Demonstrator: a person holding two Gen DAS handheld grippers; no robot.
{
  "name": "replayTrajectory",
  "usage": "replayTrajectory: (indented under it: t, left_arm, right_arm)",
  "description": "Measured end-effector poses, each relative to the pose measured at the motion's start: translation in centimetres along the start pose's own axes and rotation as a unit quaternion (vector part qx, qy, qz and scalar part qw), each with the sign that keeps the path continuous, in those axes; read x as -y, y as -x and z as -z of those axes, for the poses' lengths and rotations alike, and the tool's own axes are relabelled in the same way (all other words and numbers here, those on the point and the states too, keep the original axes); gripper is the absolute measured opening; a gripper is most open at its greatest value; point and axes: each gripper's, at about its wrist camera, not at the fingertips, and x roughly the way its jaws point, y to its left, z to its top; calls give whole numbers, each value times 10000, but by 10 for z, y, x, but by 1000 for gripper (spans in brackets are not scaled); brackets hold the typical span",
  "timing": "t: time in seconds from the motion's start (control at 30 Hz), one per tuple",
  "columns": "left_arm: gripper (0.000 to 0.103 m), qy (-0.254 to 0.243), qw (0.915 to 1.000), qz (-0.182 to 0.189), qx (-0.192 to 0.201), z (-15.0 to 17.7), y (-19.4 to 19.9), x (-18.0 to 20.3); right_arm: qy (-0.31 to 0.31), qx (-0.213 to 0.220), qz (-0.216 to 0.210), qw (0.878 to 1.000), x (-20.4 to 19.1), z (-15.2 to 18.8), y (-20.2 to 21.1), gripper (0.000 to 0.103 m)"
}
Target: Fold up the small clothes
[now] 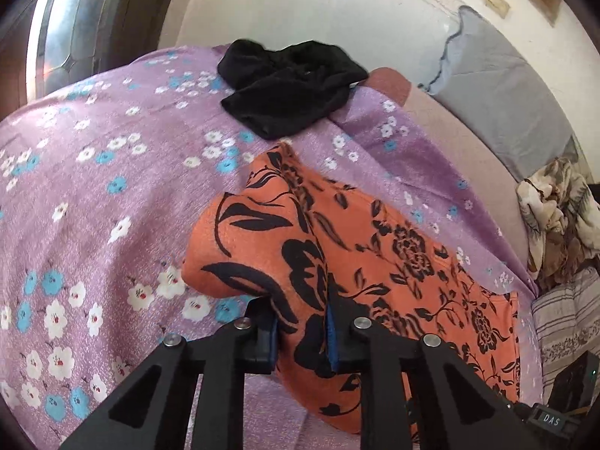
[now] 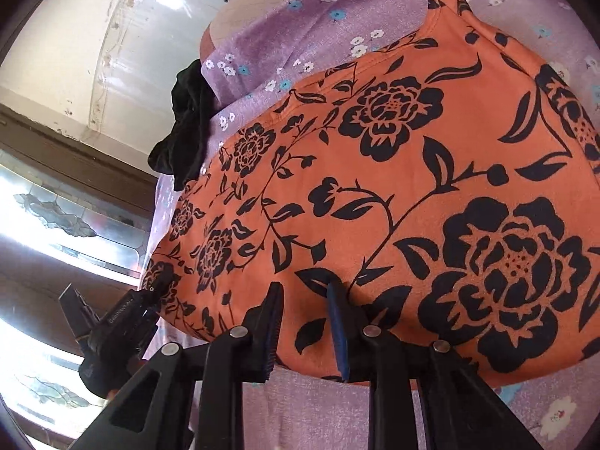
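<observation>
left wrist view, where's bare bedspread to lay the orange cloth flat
The widest bare stretch of purple bedspread lies left of the orange floral cloth, running up toward the window. The far end is crowded by the black garment; the right side by cushions and crumpled fabric.

You work in a home bedroom: a purple floral bedspread [image 1: 97, 172], grey quilted pillow [image 1: 502, 90] and patterned-glass window [image 2: 56, 217] show it.

The orange flowered cloth [image 1: 375, 262] hides the tips of the left tongs [image 1: 302, 332]; its low end runs behind the black arms; in the right view the black cloth [image 2: 187, 127] is half hidden behind the bed's purple sheet [image 2: 262, 37]; the window glass is blurry.
</observation>
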Motion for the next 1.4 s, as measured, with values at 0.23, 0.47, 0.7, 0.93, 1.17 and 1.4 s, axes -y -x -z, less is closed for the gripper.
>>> replayTrajectory:
  t: [0.23, 0.47, 0.7, 0.93, 1.17, 1.4]
  left_arm:
    - [17, -1728, 9831, 450, 402, 7, 23, 99]
    - [18, -3260, 9410, 847, -328, 78, -2, 215]
    - [37, -3397, 9273, 1311, -869, 80, 36, 206]
    - [63, -2172, 9731, 425, -643, 43, 26, 123]
    - [63, -2036, 9743, 177, -945, 53, 7, 111]
    - [63, -2004, 9717, 739, -1008, 52, 3, 123]
  right_arm:
    - [137, 719, 70, 9973, 0, -19, 53, 30]
    - [-441, 1058, -411, 9926, 36, -46, 93, 38]
    - [-1375, 527, -1115, 9828, 81, -60, 72, 67]
    - [-1332, 143, -985, 9861, 68, -55, 38, 67]
    - [-870, 344, -598, 9938, 39, -48, 18, 67]
    - [151, 1052, 78, 9943, 3, -43, 40, 21]
